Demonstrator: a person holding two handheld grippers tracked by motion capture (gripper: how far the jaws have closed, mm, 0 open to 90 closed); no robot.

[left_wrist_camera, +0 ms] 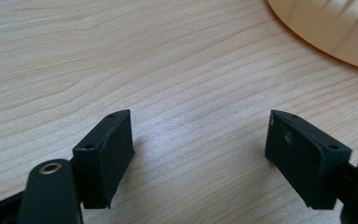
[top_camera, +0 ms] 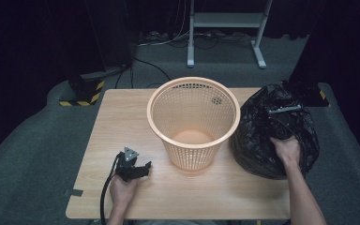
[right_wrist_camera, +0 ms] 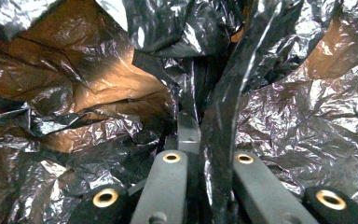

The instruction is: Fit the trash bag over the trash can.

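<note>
Wooden table (top_camera: 122, 122) carries an orange mesh basket (top_camera: 193, 123) at centre, with a black plastic bag (top_camera: 274, 131) just beside it on the right edge. Right gripper (right_wrist_camera: 205, 140): jaws clamped together on a fold of the bag. Left gripper (left_wrist_camera: 200, 149): jaws apart, nothing between them, low over bare tabletop near the basket.

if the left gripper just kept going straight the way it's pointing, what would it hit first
Probably the orange mesh basket. The left gripper lies low over the wooden table with its jaws open, and bare wood stretches ahead up to the basket's base. Depth is hard to judge, so it might scrape the table first.
</note>
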